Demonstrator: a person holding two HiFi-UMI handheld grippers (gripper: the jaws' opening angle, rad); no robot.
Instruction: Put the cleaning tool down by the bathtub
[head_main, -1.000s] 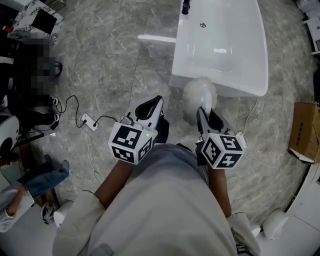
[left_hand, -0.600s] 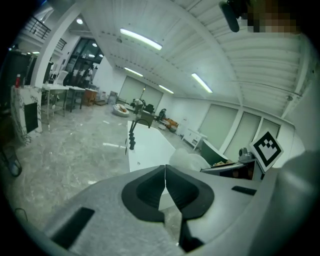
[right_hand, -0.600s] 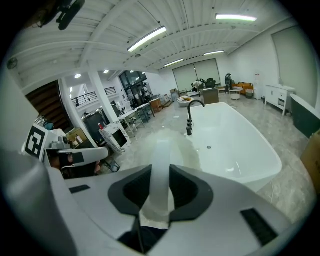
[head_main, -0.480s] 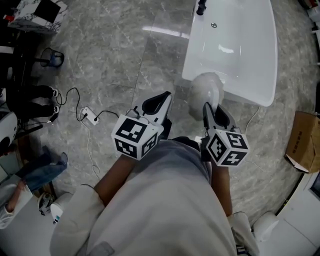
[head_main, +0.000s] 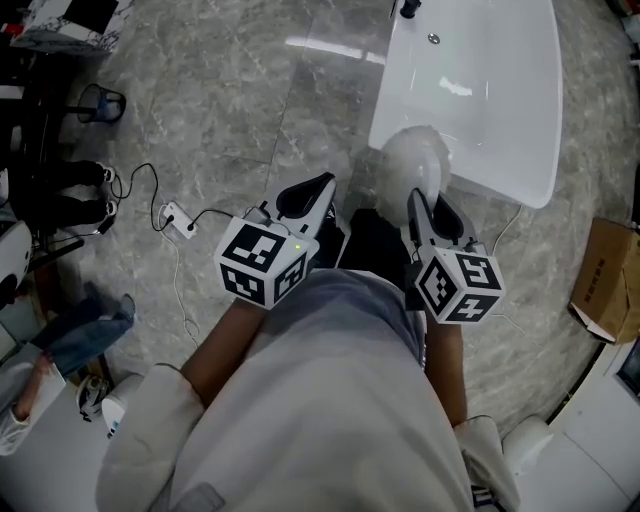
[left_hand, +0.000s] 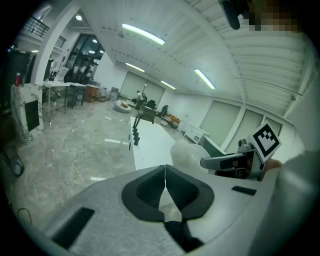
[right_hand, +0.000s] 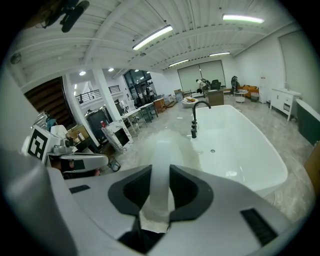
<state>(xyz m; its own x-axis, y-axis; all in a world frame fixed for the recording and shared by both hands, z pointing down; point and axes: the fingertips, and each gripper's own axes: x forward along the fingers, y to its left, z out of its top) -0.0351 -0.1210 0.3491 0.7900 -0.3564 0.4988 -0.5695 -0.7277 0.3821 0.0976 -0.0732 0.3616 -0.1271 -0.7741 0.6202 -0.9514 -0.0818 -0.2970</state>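
The white bathtub (head_main: 480, 100) stands on the grey marble floor ahead of me, with a black faucet (right_hand: 194, 120) at its far end. My right gripper (head_main: 426, 203) is shut on the pale handle (right_hand: 161, 175) of the cleaning tool. The tool's round white head (head_main: 413, 163) hangs over the tub's near end. In the left gripper view the head (left_hand: 186, 154) and the right gripper (left_hand: 225, 161) show at the right. My left gripper (head_main: 320, 188) is beside the right one, jaws shut with nothing between them.
A power strip (head_main: 176, 223) with cables lies on the floor to the left. A cardboard box (head_main: 606, 280) sits at the right, dark furniture (head_main: 45, 190) and blue cloth (head_main: 88, 338) at the left. Desks and equipment (right_hand: 120, 132) stand farther back.
Both grippers and the tool have moved forward toward the bathtub. The tool head now sits against the tub's near end. Both grips are unchanged.
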